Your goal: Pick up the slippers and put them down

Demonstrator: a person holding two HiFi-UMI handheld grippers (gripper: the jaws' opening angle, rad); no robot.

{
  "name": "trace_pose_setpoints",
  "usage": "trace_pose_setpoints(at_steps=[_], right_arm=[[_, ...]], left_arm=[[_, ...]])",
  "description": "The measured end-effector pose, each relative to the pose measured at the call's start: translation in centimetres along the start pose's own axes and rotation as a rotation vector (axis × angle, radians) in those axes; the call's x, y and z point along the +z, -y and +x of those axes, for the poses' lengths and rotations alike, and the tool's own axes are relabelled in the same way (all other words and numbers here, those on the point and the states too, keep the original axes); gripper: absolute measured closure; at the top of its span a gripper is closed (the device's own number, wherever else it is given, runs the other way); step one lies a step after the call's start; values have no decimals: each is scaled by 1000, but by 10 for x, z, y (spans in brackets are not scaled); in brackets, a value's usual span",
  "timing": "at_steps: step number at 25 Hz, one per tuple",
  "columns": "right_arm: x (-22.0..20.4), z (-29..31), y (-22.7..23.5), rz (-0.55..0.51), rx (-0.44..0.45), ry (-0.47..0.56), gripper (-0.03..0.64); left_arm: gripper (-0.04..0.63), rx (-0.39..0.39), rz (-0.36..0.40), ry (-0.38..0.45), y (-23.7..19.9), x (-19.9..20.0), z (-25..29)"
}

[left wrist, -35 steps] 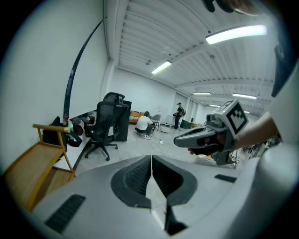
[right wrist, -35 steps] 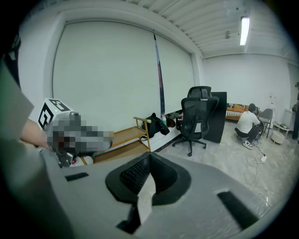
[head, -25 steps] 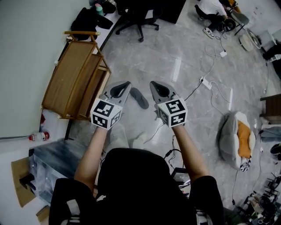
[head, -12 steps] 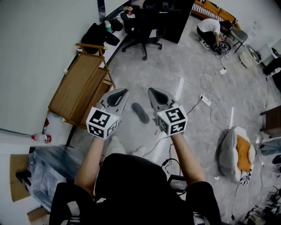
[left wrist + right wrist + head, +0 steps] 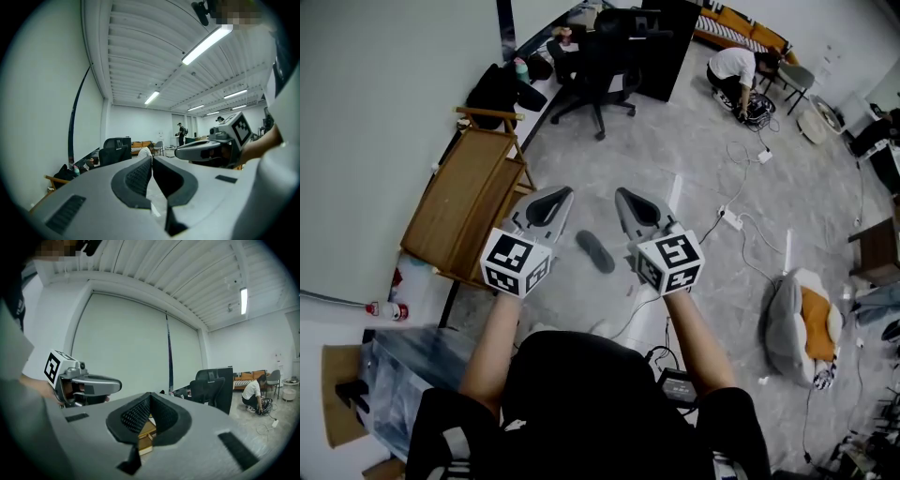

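No legible text, brand or number anywhere. Marker cubes on the left gripper [image 5: 563,195] and right gripper [image 5: 623,195] show only black-and-white square patterns. The bottle [image 5: 382,308] by the wall has a red label, possibly printed, too small to read.

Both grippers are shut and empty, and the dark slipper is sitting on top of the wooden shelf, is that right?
Not quite: the slipper lies on the floor, apart from the wooden shelf, not on it, as the head view shows. The left gripper and right gripper are indeed shut and empty.
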State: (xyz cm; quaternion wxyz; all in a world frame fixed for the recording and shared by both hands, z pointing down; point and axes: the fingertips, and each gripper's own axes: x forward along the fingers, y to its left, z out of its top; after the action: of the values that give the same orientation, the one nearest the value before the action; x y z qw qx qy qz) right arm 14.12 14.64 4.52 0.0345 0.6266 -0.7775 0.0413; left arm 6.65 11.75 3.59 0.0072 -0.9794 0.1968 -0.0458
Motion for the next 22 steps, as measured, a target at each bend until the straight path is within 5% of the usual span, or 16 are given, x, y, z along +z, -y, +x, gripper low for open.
trace_pose_setpoints(at_steps=[22], right_arm=[[27,32,-43,16,-58,38,618]], left_arm=[[584,-29,37,39,-46,26,-37]])
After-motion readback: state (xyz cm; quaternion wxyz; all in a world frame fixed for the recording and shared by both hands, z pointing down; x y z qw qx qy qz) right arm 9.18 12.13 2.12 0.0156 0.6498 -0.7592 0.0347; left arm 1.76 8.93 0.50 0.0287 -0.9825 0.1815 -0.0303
